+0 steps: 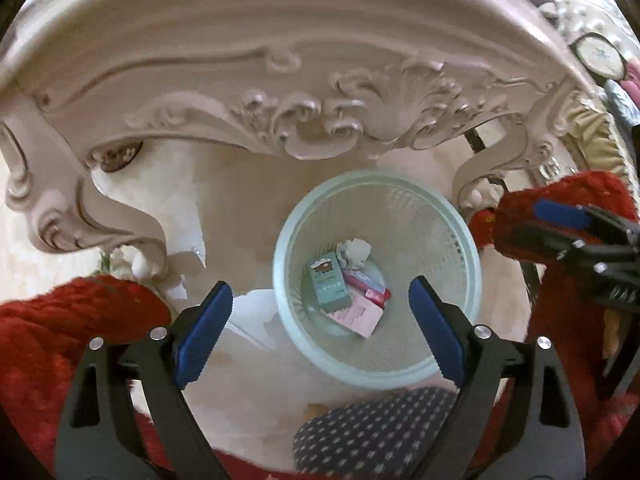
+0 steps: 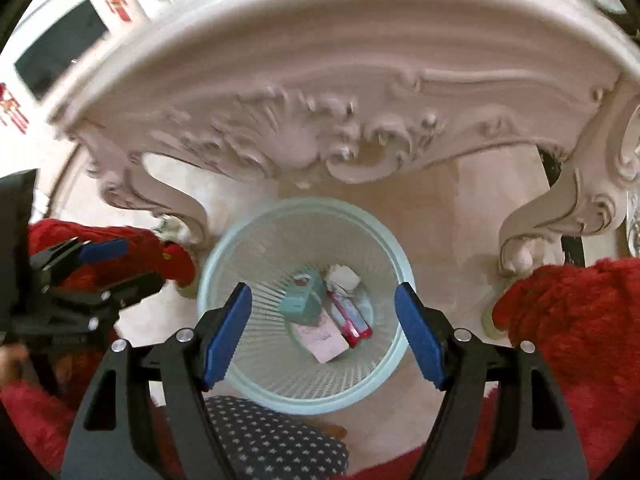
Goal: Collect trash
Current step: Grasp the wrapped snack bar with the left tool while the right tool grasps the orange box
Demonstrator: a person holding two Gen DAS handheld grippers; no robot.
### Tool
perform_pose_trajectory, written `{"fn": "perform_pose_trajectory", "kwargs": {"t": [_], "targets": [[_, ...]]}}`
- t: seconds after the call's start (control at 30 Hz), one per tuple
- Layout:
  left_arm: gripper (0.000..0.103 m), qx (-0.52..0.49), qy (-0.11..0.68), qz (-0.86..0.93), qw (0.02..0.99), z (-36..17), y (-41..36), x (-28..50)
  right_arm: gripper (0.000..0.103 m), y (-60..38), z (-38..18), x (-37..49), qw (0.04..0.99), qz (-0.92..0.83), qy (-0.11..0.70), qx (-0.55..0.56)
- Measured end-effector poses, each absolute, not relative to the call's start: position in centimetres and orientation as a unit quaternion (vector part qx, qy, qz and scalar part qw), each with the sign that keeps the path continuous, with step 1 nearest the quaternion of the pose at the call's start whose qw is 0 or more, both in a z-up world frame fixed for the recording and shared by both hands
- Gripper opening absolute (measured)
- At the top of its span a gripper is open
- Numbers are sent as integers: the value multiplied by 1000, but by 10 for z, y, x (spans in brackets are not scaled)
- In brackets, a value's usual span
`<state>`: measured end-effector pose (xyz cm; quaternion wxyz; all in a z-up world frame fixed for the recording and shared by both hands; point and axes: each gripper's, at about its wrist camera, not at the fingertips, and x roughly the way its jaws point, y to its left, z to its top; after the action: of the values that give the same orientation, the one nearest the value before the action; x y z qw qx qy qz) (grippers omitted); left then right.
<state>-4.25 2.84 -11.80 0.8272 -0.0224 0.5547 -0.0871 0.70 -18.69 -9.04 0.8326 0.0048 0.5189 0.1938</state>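
Pale-green mesh bin (image 1: 460, 240) holds teal box (image 1: 329, 286), pink packets (image 1: 366, 286), crumpled tissue (image 1: 354, 250).

1. A pale green round mesh plastic wastebasket (image 1: 376, 280) stands on the cream marble floor (image 1: 240, 208), just in front of the carved front edge of the ornate cream table (image 1: 280, 80), between its two front legs.
2. In the basket's bottom lie a teal rectangular carton (image 1: 329, 285), a crumpled white tissue (image 1: 354, 250) behind it, a red and pink flat packet (image 1: 366, 285) to the carton's right, and a pale pink paper card (image 1: 360, 314) nearest the viewer.
3. A dark star-patterned fabric slipper (image 1: 372, 432) sits on the floor at the basket's near side.
4. Both pairs of tongs, the left tongs (image 1: 320, 330) and right tongs (image 2: 322, 334), hang above the basket, left tongs on its left side, right tongs on its right.
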Motion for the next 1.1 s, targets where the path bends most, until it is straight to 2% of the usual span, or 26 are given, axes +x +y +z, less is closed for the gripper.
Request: {"fn": "perform_pose_trajectory", "kwargs": {"t": [0.07, 0.2, 0.33, 0.43, 0.63, 0.83, 1.1], "targets": [[87, -29, 541, -93, 836, -84, 41, -42, 70, -194, -67, 4, 849, 201, 489, -6], [87, -50, 468, -104, 876, -9, 48, -33, 79, -214, -10, 7, 890, 213, 404, 4], [87, -54, 411, -89, 906, 35, 32, 15, 81, -220, 32, 41, 914, 243, 325, 24], [87, -30, 406, -71, 911, 40, 6, 60, 81, -209, 47, 81, 916, 272, 295, 7], [87, 59, 438, -19, 897, 16, -32, 133, 81, -187, 52, 165, 892, 327, 311, 0], [87, 30, 446, -18, 895, 13, -24, 158, 81, -167, 39, 211, 869, 351, 347, -40], [87, 54, 458, -23, 887, 3, -30, 172, 81, -167, 29, 237, 867, 344, 354, -61]]}}
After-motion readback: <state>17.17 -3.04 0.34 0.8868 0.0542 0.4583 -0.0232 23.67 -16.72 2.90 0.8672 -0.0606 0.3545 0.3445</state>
